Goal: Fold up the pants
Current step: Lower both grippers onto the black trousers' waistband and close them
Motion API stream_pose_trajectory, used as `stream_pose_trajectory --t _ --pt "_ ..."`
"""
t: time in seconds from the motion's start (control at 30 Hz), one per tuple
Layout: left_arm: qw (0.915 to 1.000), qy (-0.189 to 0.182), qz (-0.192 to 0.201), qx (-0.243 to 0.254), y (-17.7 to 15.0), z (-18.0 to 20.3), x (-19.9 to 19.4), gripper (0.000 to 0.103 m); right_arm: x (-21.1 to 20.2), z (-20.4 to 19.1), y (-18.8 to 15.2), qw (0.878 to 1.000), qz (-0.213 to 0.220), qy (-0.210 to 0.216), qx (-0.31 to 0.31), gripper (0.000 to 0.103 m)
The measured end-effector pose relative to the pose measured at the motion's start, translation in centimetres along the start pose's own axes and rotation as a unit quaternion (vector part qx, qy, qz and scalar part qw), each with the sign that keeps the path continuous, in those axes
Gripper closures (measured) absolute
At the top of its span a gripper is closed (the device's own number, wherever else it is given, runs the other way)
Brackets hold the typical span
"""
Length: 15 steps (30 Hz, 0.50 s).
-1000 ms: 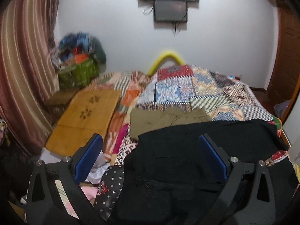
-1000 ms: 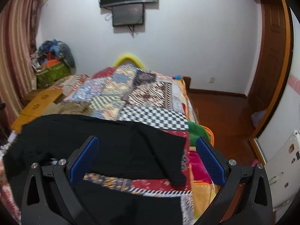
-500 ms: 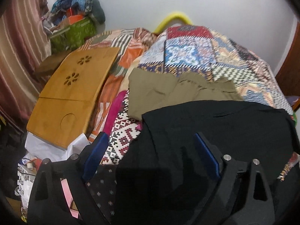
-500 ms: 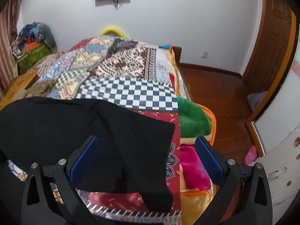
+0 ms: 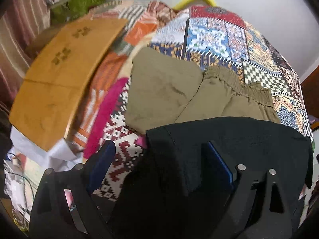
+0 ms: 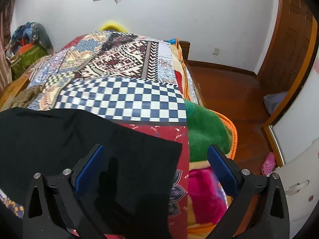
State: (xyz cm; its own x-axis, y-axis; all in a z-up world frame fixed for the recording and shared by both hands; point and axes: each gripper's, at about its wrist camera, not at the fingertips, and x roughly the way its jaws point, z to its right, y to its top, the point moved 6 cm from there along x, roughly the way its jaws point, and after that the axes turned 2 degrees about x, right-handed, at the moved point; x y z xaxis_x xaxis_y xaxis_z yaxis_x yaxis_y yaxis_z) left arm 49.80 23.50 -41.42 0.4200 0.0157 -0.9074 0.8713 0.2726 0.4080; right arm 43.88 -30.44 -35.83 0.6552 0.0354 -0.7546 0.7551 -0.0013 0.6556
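Black pants (image 5: 239, 137) lie spread across the near part of a patchwork bed. My left gripper (image 5: 159, 155) is open, low over the left end of the pants, whose corner edge lies between its blue pads. In the right wrist view the black pants (image 6: 59, 137) reach from the left to a leg end near the middle. My right gripper (image 6: 155, 161) is open over that leg end, with the cloth's right edge between its fingers. Neither gripper holds cloth.
Olive-green pants (image 5: 179, 91) lie folded on the bed just beyond the black ones. A wooden lap table (image 5: 65, 67) leans at the bed's left side. The patchwork quilt (image 6: 127, 97) covers the bed; a green and pink blanket (image 6: 205, 127) hangs at its right edge above the wooden floor (image 6: 229, 87).
Both grippers have tipped down and moved closer to the bed over the black pants. The pants have not moved, and both grippers stay open.
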Motion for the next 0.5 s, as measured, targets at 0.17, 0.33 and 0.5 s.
stream_pose_trajectory --t 0.17,0.33,0.5 --pt "0.9981 -0.045 -0.023 -0.034 -0.2 -0.6 1.8 0.025 2.6 0.5 -0.8 0.999 -0.039 0.019 0.008 0.028" --pt "0.9956 -0.077 -0.034 -0.041 -0.2 -0.1 2.5 0.045 4.2 0.9 -1.6 0.997 -0.055 0.041 0.041 0.043" --pt "0.9986 -0.05 -0.017 -0.004 -0.2 0.8 1.7 0.064 3.8 1.1 -1.2 0.997 -0.042 0.046 0.045 0.078"
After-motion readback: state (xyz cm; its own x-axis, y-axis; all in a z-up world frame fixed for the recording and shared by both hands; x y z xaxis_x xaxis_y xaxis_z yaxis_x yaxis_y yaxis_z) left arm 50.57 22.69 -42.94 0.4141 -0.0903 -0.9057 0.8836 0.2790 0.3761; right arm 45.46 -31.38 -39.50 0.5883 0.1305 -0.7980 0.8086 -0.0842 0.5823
